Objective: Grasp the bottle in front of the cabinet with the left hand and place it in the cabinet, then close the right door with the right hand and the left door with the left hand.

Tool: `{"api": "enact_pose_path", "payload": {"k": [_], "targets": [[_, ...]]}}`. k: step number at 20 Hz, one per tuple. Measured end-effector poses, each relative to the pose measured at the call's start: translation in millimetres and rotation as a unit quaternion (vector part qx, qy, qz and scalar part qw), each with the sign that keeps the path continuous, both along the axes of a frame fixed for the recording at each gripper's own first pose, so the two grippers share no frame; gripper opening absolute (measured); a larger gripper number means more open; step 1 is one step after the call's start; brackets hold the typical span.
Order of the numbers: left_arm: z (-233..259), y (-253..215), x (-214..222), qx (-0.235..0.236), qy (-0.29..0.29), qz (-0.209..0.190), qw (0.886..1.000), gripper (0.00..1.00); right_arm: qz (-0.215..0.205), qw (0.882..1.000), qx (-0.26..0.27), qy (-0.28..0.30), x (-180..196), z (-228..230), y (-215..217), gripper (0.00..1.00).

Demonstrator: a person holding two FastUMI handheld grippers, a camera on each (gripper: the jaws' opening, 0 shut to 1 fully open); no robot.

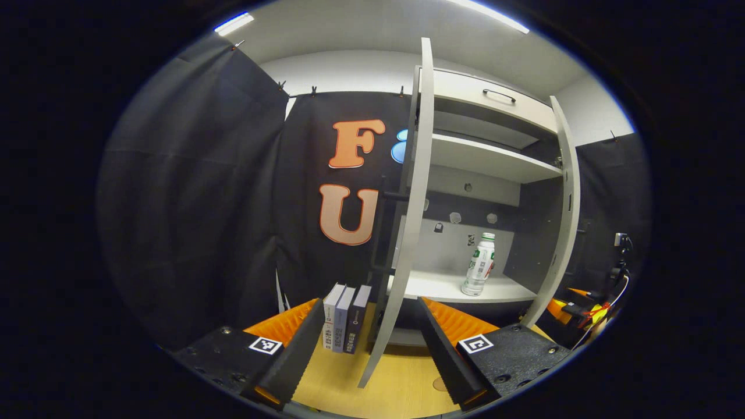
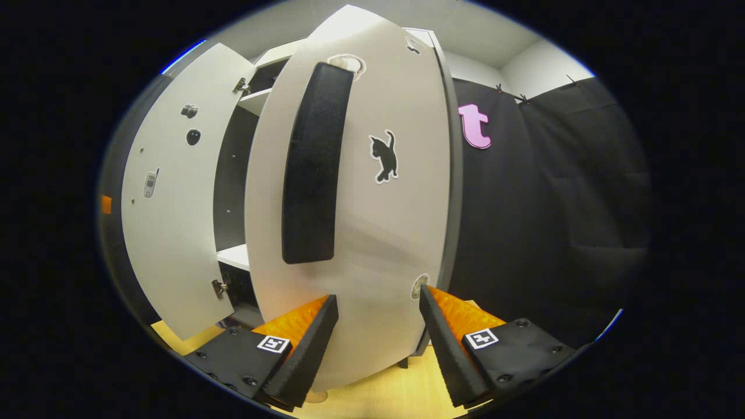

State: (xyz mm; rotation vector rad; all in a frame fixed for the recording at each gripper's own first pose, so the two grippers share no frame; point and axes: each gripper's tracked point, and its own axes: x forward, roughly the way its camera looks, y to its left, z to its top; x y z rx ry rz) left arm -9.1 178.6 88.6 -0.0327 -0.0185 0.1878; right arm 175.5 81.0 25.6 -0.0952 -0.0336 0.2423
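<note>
Bottle (image 1: 479, 264) seen upright on the cabinet shelf (image 1: 448, 286), beyond the wide, empty jaws of the left gripper (image 1: 371, 319).
The right door (image 2: 355, 192) is faced closely by the right gripper (image 2: 378, 317), jaws wide and empty.

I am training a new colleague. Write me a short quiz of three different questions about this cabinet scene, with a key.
1. True or false: the bottle stands upright on a shelf inside the cabinet.
2. Multiple choice: in the right gripper view, what is right ahead of the right gripper?
A. the books
B. the outer face of the right door with its dark handle
C. a drawer
3. Fill in: in the left gripper view, the left gripper has its fingers ____ and holds nothing, with the left door edge-on ahead and three books on the table beside it.

Key: 1 true; 2 B; 3 open
</note>
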Motion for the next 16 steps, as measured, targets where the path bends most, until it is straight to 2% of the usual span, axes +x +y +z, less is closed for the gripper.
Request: {"api": "enact_pose_path", "payload": {"k": [5, 6, 12, 13, 14, 15, 16], "targets": [[-7, 25, -3, -0.003, 0.0, 0.027, 1.0, 0.95, 0.012, 1.0, -0.009, -0.019, -5, 11, 13, 0.94], [-8, 32, -3, -0.005, -0.001, 0.034, 0.999, 0.92, 0.011, 1.0, -0.008, -0.02, -5, 14, 12, 0.94], [-23, 64, 10, -0.006, 0.004, 0.057, 0.998, 0.95, 0.003, 1.0, 0.017, -0.009, -15, 27, -9, 0.94], [-25, 68, 15, -0.002, 0.007, 0.058, 0.998, 0.95, 0.003, 1.0, 0.021, -0.005, -17, 29, -13, 0.87], [-27, 72, 19, 0.003, 0.008, 0.06, 0.998, 0.95, 0.002, 1.0, 0.026, -0.002, -20, 32, -17, 0.94], [-28, 76, 24, 0.008, 0.01, 0.061, 0.998, 0.95, 0.0, 1.0, 0.03, 0.0, -23, 36, -21, 0.87], [-30, 80, 30, 0.011, 0.01, 0.062, 0.998, 0.95, -0.006, 1.0, 0.031, 0.002, -26, 39, -27, 0.89]]}}
